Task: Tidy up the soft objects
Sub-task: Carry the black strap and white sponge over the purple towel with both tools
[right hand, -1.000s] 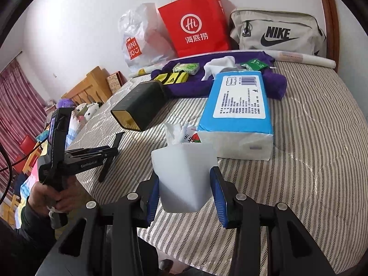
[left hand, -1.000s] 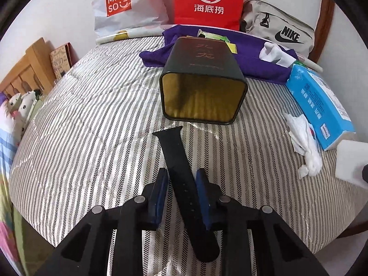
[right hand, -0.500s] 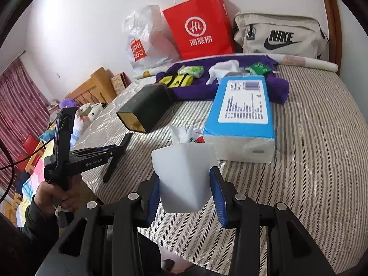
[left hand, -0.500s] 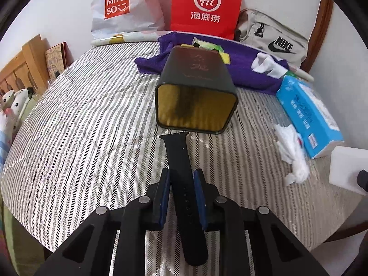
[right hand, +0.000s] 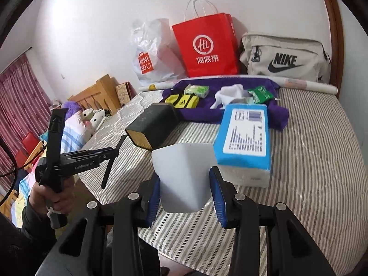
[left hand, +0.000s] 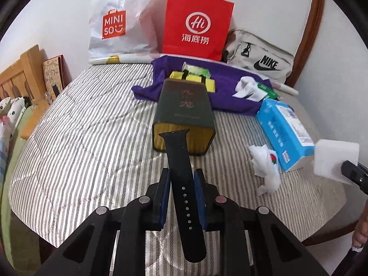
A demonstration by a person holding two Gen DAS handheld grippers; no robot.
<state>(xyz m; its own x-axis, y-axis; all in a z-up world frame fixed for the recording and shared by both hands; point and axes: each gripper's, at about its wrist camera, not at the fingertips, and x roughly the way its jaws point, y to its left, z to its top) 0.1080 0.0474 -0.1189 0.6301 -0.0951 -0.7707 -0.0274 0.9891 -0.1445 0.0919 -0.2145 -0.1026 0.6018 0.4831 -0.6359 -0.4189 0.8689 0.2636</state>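
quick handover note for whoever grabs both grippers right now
Left gripper: jaws shut on the black watch strap, lifted clear of the bed.
Right gripper: jaws shut on the white sponge block, also in the air.
The dark tin lies on its side, its open mouth facing the grippers.
Done: both items picked up.
Left: nothing placed yet; the tin is probably the destination.

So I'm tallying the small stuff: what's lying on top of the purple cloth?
On the purple cloth lie a yellow-and-black pouch, a pale green packet, a white cloth and a dark green packet. The blue tissue pack hides its near edge.
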